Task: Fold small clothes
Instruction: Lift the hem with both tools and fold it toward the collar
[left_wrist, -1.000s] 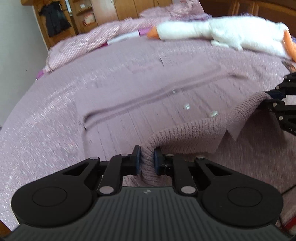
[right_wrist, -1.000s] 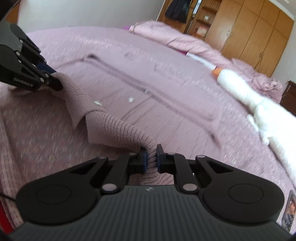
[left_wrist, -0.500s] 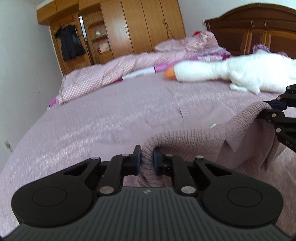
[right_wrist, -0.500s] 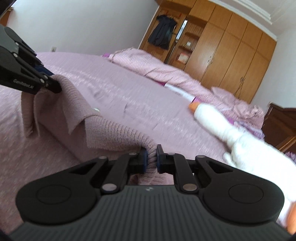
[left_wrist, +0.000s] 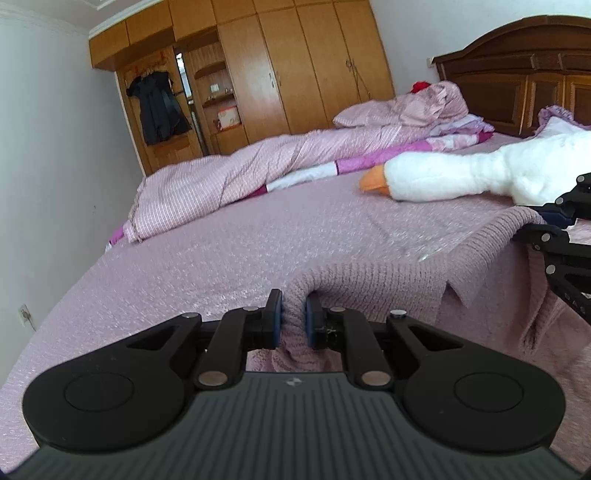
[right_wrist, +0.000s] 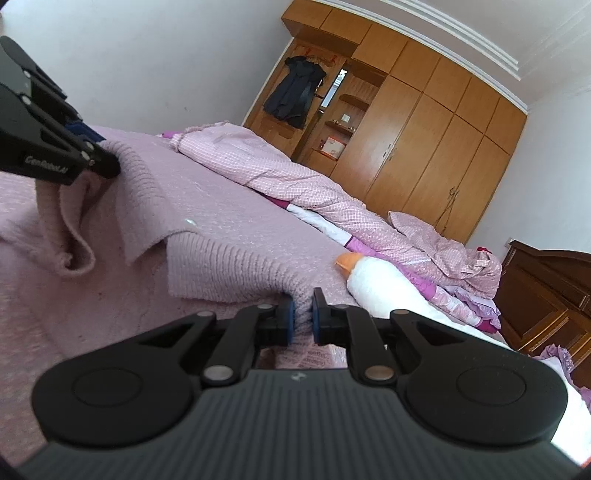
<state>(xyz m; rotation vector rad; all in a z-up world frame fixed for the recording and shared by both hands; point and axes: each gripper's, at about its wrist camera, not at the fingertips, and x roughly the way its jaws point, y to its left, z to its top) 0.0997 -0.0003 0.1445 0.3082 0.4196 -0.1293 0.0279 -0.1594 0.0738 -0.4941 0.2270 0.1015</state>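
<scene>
both the left gripper (left_wrist: 294, 322) and right gripper (right_wrist: 303, 318) are pinching the knit cardigan's (left_wrist: 373, 288) ribbed edge, rest sagging toward 3 o'clock over the bedspread (left_wrist: 229, 258)

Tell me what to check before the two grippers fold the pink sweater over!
1. Left gripper has the sweater: ok, jaws pinch the ribbed edge.
2. Right gripper has the sweater: ok, jaws pinch another part of that edge.
3. Edge even between the grips: not ok, it sags and a loose flap hangs down.
4. Lifted off the bed: cannot tell, the lower part is hidden below the grippers.
5. Toy goose out of the way: ok, it lies beyond the sweater.
6. Button side sorted: cannot tell, only one button shows.
</scene>
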